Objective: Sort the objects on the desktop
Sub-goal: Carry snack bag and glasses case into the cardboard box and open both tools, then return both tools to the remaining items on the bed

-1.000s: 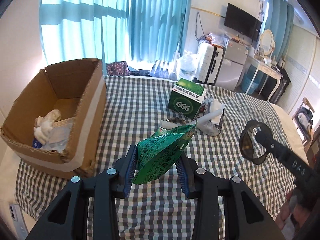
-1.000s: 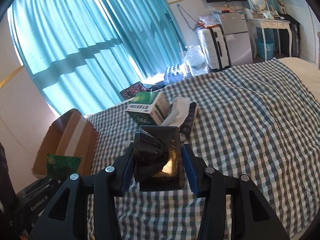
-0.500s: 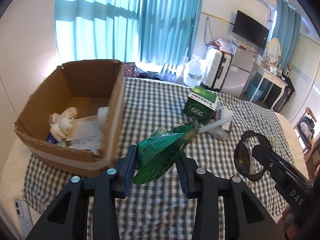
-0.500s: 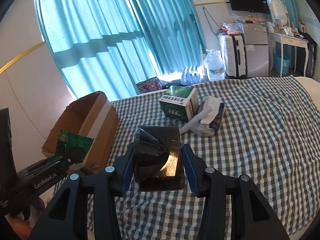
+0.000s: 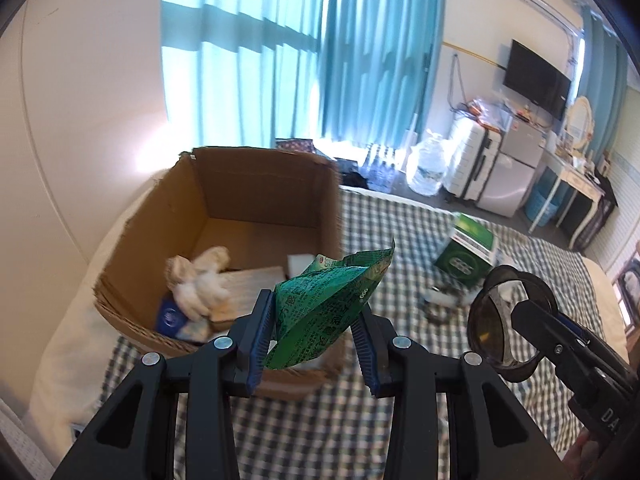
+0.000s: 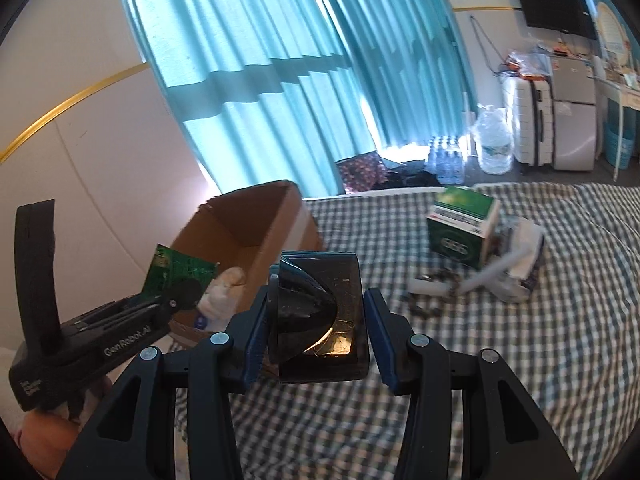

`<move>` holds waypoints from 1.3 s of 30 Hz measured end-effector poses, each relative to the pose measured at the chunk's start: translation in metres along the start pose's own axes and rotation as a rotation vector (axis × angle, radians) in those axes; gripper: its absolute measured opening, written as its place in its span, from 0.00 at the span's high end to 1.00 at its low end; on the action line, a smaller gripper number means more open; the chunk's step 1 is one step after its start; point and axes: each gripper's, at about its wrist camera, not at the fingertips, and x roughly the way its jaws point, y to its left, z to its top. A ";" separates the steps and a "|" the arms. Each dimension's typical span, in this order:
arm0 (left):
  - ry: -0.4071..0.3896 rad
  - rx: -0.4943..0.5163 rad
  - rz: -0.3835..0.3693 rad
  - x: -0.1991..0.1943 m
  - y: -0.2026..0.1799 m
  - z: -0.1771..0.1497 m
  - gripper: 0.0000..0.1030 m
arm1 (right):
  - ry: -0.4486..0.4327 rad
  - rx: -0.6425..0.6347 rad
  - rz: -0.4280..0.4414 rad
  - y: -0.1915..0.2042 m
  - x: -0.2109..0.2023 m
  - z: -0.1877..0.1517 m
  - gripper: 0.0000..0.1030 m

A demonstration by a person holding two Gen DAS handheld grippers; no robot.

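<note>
Daylight pours through the teal curtains [image 5: 304, 60] at 12 o'clock in both views, blowing out to white glare at the gap low on the curtain's left edge, just above the cardboard box [image 5: 240, 240], and leaving the wall at 9 o'clock evenly lit. Motion blur smears the checked cloth [image 6: 520, 320], the box rim and the green carton [image 6: 460, 232], while the near fingers stay sharp. Fisheye distortion bows the curtains, and black vignetting fills all 4 corners.
</note>
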 end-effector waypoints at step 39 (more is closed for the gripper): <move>0.023 -0.017 -0.018 -0.012 -0.022 -0.017 0.00 | -0.122 0.201 -0.161 -0.099 -0.023 0.030 0.11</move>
